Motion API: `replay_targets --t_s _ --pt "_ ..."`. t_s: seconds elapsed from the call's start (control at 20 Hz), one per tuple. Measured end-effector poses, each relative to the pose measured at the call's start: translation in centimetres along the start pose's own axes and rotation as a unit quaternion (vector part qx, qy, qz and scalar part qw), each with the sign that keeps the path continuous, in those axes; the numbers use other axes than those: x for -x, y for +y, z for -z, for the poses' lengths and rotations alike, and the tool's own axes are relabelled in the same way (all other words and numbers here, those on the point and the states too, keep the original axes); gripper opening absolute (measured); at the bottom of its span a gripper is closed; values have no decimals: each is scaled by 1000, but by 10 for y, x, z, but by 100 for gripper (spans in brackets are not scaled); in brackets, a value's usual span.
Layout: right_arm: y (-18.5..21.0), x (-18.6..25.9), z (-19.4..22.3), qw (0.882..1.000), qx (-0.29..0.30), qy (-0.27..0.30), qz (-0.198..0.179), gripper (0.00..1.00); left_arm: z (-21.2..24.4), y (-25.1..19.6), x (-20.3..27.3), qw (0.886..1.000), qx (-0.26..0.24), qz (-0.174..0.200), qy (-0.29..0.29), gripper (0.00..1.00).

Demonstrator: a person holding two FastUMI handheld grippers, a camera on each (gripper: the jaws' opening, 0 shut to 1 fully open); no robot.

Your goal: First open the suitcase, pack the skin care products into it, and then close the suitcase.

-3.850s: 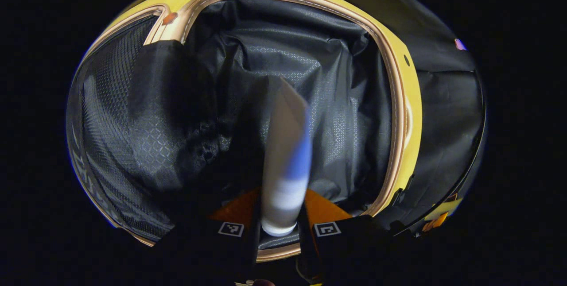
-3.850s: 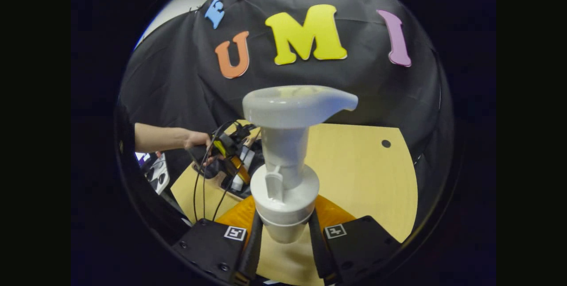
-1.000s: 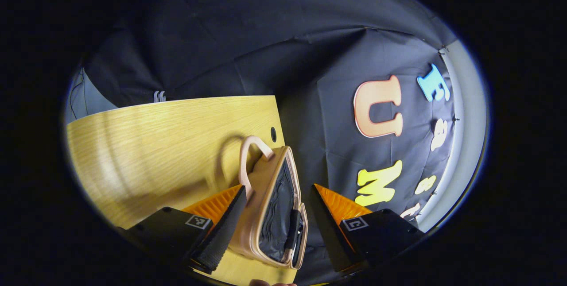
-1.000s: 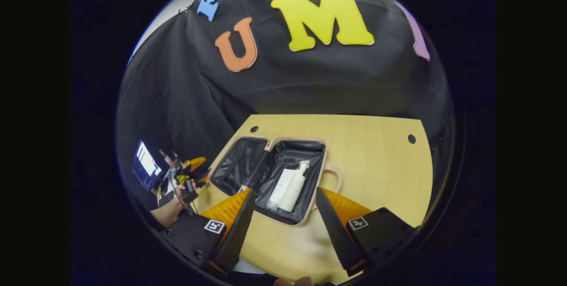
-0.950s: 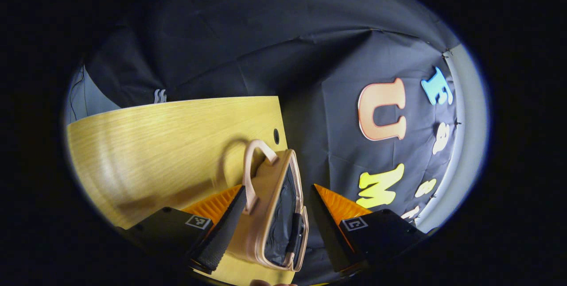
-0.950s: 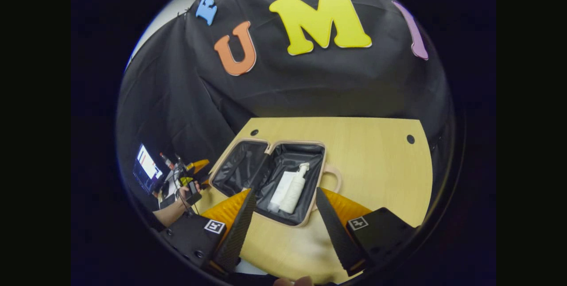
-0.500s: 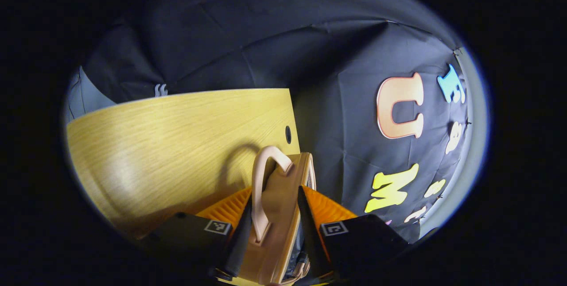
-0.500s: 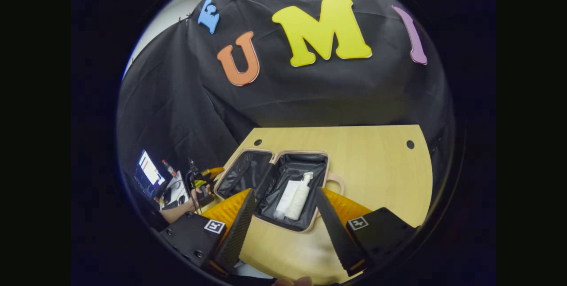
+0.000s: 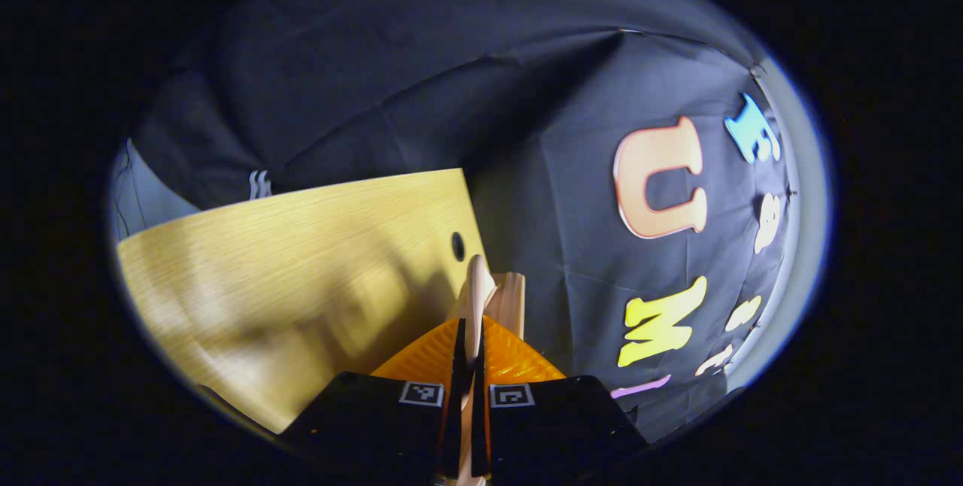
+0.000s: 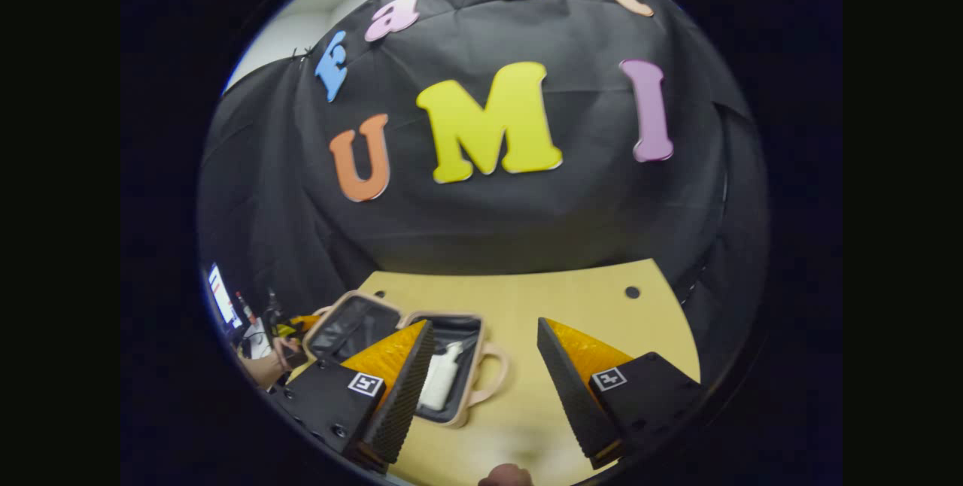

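Observation:
In the left gripper view my left gripper [image 9: 471,329] is shut on the thin beige edge of the suitcase lid [image 9: 477,287], which runs up from between the fingers. The right gripper view shows the suitcase [image 10: 460,414] at the lower left of the table. Its black-lined lid [image 10: 350,326] is tilted up off the table. A white bottle [image 10: 442,382] lies in the base, partly hidden by my finger, and the beige carry handle [image 10: 494,373] points right. My right gripper [image 10: 483,323] hangs open above the table, to the right of the suitcase, holding nothing.
The wooden table [image 10: 572,298] has bare surface to the right of the suitcase and a small hole [image 10: 632,292] near its far edge. A hand [image 10: 272,359] holds the other gripper at the lid's left side. A lit screen [image 10: 220,294] stands beyond.
My left gripper has gone from open around the lid to shut on its edge. The lid has lifted off the table. The right gripper has pulled back and swung right, still open.

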State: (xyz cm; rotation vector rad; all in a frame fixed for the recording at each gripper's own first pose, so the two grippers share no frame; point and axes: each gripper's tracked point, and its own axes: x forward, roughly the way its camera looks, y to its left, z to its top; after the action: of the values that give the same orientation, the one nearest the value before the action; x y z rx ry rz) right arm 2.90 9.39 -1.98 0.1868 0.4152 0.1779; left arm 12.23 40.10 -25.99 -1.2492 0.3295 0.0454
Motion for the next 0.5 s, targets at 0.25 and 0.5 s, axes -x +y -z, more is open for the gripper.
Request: replay_targets --t_s 0.25,0.5 --pt "-38 27 -8 998 -7 -53 45 81 24 -131 17 987 -157 28 -23 8" --pt "-77 52 1 995 -44 -59 65 82 115 -219 26 938 -343 -2 -55 9"
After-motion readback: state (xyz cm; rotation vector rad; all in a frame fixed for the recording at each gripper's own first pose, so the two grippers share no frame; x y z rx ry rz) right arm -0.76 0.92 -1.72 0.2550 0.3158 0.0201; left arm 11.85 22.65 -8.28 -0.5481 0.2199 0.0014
